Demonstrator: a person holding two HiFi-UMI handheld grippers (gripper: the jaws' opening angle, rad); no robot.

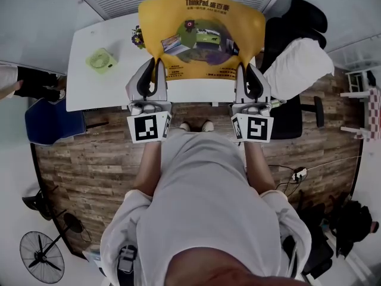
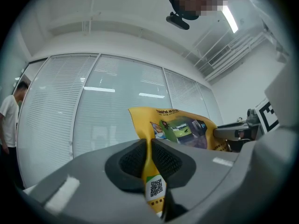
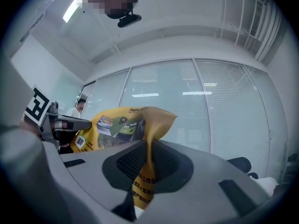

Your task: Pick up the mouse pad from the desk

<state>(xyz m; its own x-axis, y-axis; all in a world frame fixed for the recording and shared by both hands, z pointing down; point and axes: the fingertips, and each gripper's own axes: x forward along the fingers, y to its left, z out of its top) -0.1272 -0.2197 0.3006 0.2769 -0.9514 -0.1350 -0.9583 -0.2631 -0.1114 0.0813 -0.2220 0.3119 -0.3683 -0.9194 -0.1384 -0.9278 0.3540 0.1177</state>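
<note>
1. Mouse pad (image 1: 201,37): thin, flexible yellow sheet with a glossy print (green picture, dark text). The far corners are rounded.
2. Desk (image 1: 89,88): flat white rectangle with a small round green fan (image 1: 100,60) on its left part. Wood-plank floor (image 1: 89,159) around it.
3. Head view only: the pad is held over the desk's middle, pinched at both near corners. The person's forearms reach straight out, roughly parallel.
4. Left gripper view only: left gripper (image 2: 148,160) has dark mesh-textured pads clamped on the pad's edge. The QR-code corner pokes back toward the camera, and the glass wall (image 2: 93,115) with blinds is behind.
5. Right gripper view only: right gripper (image 3: 150,164) is closed on the opposite corner, and the sheet buckles above the jaws.
6. Both grippers sit about level.
</note>
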